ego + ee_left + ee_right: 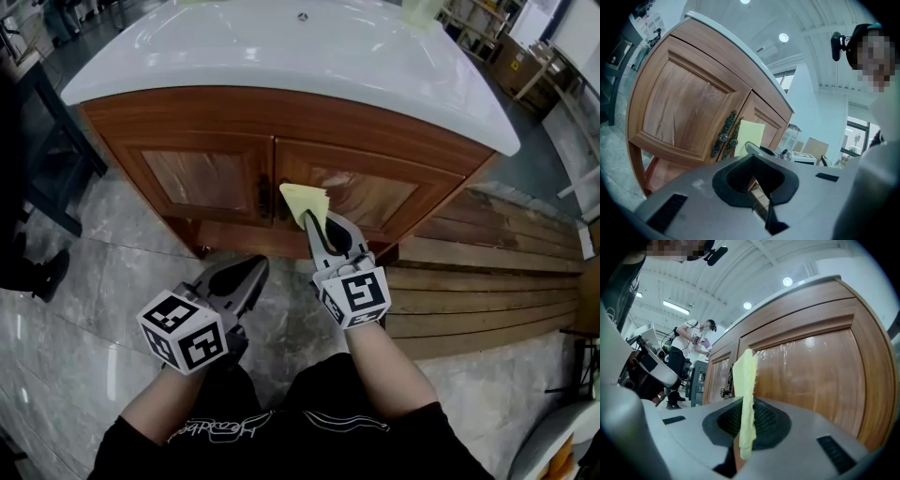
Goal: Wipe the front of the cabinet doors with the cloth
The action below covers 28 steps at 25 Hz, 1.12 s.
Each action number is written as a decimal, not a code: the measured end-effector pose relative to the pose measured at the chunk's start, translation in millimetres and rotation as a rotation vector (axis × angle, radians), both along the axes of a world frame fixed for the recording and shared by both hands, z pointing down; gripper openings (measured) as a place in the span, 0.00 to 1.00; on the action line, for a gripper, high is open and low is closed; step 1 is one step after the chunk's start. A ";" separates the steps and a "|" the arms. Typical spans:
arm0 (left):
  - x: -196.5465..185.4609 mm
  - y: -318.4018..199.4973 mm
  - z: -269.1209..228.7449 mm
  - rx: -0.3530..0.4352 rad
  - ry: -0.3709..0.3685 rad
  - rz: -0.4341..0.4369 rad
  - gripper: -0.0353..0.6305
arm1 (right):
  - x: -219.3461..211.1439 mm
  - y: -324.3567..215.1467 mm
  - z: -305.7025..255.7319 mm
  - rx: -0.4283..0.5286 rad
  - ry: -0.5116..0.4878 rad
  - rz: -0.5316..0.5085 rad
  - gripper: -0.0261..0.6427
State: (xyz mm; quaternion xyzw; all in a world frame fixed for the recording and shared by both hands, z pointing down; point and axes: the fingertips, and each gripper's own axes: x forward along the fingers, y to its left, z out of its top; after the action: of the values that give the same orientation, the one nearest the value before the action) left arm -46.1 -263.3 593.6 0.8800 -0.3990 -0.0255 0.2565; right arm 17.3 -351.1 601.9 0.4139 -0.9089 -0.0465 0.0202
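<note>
Two doors (211, 178), one cloth (305, 199)

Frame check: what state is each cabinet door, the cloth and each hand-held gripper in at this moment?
left cabinet door, closed.
right cabinet door, closed.
cloth, pinched, standing upright beside the door handles.
right hand-held gripper, shut on the cloth.
left hand-held gripper, shut, empty.

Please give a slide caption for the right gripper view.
Right gripper clamps a pale yellow cloth upright in front of the glossy brown wooden cabinet door.
</note>
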 end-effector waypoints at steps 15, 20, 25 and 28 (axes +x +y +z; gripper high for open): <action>18.8 -2.6 4.2 -0.035 0.015 0.035 0.06 | 49.0 -7.2 1.9 -0.013 -0.017 0.105 0.10; 32.2 -2.8 2.3 -0.011 -0.016 0.061 0.06 | 73.9 -9.4 -0.1 -0.015 -0.021 0.153 0.10; 46.0 -3.3 0.0 0.015 -0.047 0.089 0.06 | 96.3 -8.8 -2.7 -0.008 -0.023 0.203 0.10; 56.4 -3.1 1.2 0.017 -0.045 0.111 0.06 | 111.0 -7.7 -1.3 -0.014 -0.028 0.228 0.10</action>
State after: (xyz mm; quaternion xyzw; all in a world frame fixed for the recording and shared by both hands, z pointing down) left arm 10.2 -266.4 594.8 0.9032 -0.3552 0.0053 0.2411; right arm 128.3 -358.8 600.6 0.5151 -0.8564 -0.0318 0.0153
